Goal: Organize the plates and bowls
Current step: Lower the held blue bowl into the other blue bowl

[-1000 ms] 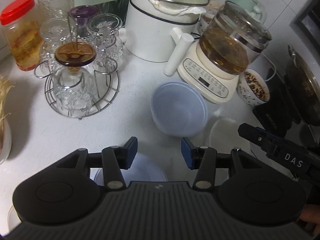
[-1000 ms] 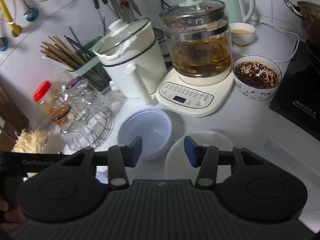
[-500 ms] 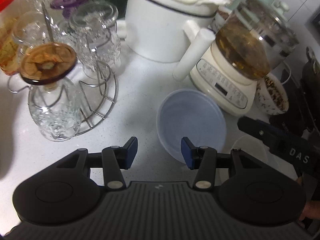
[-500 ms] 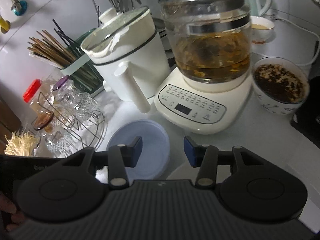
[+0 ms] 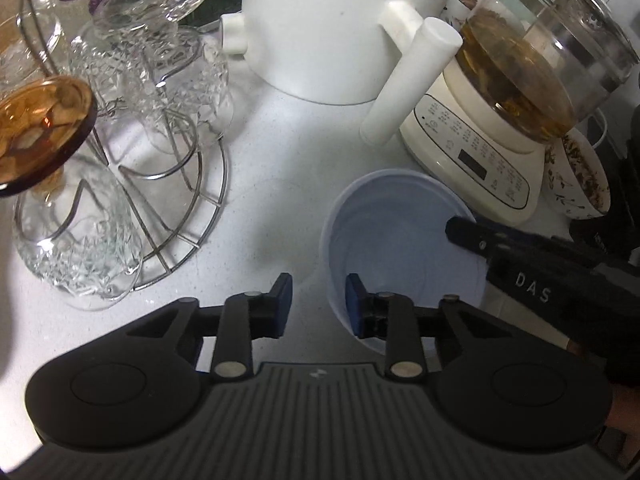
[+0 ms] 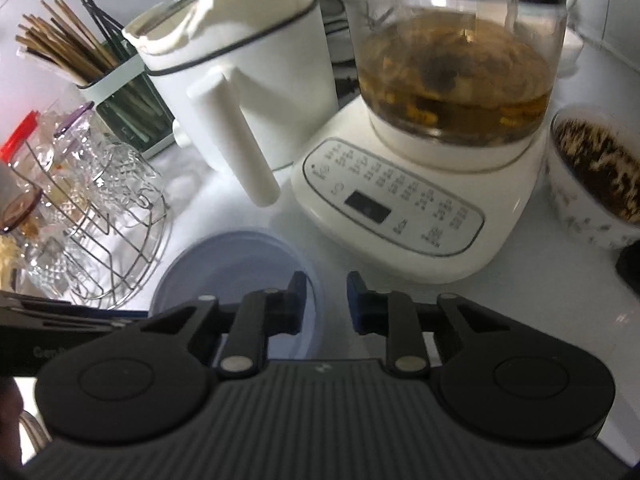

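Left gripper (image 5: 319,304): tilted steeply down at the near-left edge of the pale blue bowl (image 5: 400,240), jaws narrowed but not clenched, having just been closing. Astride the bowl's rim, with one blue pad inside the wall and the other outside over the white counter (image 5: 280,160). Clear gap between the outer pad and the wall, so no grip on the bowl.

Right gripper (image 6: 326,300): same posture on the opposite side, jaws also just been closing and now narrow. Inner finger dipped inside the bowl, outer finger beyond the rim — daylight on both sides of the wall, nothing pinched. Seen from the left wrist as a black bar reaching in over the bowl's right edge.

Bowl itself: upright, resting on the counter, just in front of the cream kettle base (image 6: 400,200) with its button panel. On that base, a glass kettle (image 6: 460,80) of brownish liquid. To its right, a patterned bowl (image 6: 592,184) with a dark speckled filling. Behind the blue bowl, a white pot (image 5: 320,40) with a long white handle slanting down towards the counter.

Left of the bowl and apart from it — a round wire rack (image 5: 200,216) carrying upturned cut glasses (image 5: 160,60). Further back, a holder of chopsticks (image 6: 60,48) and a red-lidded jar (image 6: 16,140).
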`<state>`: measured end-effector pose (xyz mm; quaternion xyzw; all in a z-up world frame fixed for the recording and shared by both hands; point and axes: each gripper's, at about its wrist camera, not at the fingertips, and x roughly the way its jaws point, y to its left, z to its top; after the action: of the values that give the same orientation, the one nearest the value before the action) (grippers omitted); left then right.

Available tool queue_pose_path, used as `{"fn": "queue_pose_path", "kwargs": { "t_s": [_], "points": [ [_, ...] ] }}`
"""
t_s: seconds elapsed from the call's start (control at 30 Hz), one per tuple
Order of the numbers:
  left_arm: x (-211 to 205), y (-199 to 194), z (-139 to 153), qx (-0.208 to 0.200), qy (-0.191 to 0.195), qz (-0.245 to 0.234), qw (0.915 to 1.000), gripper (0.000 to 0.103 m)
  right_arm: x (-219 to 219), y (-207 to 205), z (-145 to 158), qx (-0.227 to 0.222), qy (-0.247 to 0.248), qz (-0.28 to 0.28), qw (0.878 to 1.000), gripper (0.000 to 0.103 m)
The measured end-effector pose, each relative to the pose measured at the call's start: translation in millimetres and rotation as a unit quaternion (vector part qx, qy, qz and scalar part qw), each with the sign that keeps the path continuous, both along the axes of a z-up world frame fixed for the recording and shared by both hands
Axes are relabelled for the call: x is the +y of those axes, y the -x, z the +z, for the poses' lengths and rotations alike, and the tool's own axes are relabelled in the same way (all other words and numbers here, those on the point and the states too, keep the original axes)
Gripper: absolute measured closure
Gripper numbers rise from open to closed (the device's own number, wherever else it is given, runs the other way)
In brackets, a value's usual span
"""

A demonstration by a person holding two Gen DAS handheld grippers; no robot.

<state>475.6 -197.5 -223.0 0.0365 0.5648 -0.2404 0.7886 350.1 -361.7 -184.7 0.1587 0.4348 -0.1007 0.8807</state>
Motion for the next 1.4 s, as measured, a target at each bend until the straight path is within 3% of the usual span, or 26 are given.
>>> {"fn": "queue_pose_path", "kwargs": {
  "t_s": [0.2,0.47,0.77,1.4],
  "points": [
    [0,0,3,0.001,0.002,0.003,1.0,0.09,5,-1,-6,-0.003,-0.015,0.013,1.0,0.093],
    [10,3,12,0.007,0.017,0.013,0.9998,0.09,9,4,5,-0.013,-0.022,0.018,1.0,0.093],
    [35,18,53,0.004,0.056,0.022,0.9982,0.09,16,22,42,-0.043,-0.031,0.013,0.998,0.093],
    [83,75,129,-0.064,0.109,0.042,0.9911,0.09,51,69,111,-0.102,-0.032,0.031,0.994,0.093]
  ]
}}
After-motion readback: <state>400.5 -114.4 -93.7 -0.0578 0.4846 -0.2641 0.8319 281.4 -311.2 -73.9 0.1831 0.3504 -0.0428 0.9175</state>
